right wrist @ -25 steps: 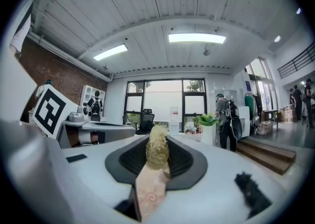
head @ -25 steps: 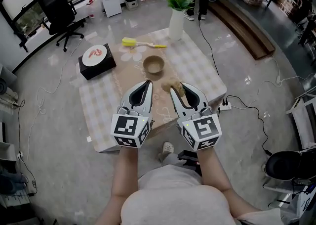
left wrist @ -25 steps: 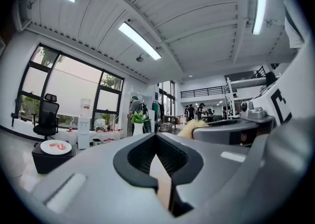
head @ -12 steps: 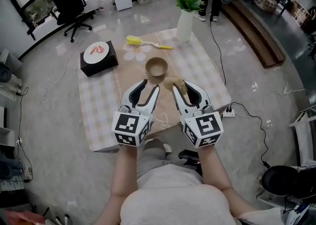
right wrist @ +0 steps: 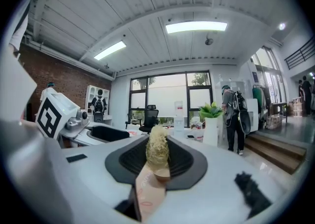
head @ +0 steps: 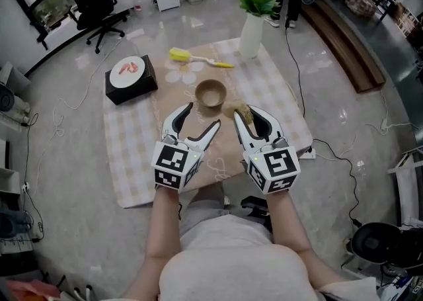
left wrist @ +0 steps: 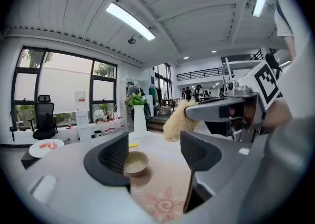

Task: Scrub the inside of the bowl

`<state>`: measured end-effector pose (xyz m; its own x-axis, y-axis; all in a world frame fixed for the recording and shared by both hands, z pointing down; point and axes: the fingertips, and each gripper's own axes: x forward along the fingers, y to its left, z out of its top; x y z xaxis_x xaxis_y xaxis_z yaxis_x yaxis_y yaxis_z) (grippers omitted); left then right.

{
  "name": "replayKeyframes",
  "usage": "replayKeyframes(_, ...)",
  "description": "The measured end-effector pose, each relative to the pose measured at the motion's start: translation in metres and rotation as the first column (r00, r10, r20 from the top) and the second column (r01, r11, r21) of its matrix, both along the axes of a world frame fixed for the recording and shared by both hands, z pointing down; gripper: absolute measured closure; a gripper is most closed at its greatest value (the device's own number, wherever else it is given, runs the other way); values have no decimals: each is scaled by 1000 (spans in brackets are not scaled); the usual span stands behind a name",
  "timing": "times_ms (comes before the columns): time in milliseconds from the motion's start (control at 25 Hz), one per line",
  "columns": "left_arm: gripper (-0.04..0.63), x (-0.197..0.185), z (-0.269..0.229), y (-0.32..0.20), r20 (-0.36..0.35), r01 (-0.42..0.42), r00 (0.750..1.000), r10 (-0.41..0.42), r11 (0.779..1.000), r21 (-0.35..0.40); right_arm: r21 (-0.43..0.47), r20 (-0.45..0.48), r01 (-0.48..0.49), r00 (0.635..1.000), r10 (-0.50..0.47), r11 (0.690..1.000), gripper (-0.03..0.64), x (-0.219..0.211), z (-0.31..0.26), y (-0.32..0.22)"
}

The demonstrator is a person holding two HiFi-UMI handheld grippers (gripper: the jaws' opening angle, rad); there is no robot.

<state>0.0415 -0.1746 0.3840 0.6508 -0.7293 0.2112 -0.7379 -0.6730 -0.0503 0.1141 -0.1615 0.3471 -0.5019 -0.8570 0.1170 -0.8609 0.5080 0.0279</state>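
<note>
A tan bowl stands on the beige runner, just beyond both grippers. My left gripper is open; its jaws have just been opening and nothing sits between them. Ahead of it, the bowl shows through the gap between its fingers. My right gripper is shut on a tan fibre scrubber, held a little right of the bowl and above the table. In the right gripper view the scrubber stands pinched upright between the pads, with the bowl low behind it.
A yellow brush lies behind the bowl. At the table's far edge stands a white vase with a plant. A black box bearing a white plate sits at the left. The checked tablecloth ends close in front of me.
My left gripper's jaws went from shut to wide open. Both grippers moved forward toward the bowl and lower. The scrubber stayed in the right gripper.
</note>
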Motion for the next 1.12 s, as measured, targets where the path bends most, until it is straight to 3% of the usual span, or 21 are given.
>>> replayKeyframes(200, 267, 2, 23, -25, 46, -25, 999, 27, 999, -36, -23, -28, 3, 1000, -4, 1000, 517, -1, 11, -25)
replayKeyframes(560, 265, -4, 64, -77, 58, -15, 998, 23, 990, -143, -73, -55, 21, 998, -25, 997, 517, -9, 30, -80)
replayKeyframes(840, 201, -7, 106, -108, 118, -2, 993, 28, 977, -215, -133, -64, 24, 997, -32, 991, 517, -14, 55, -114)
replayKeyframes(1120, 180, 3, 139, -117, 181, -44, 979, 93, 965, -257, -187, -67, 4, 998, -17, 982, 517, -9, 78, -133)
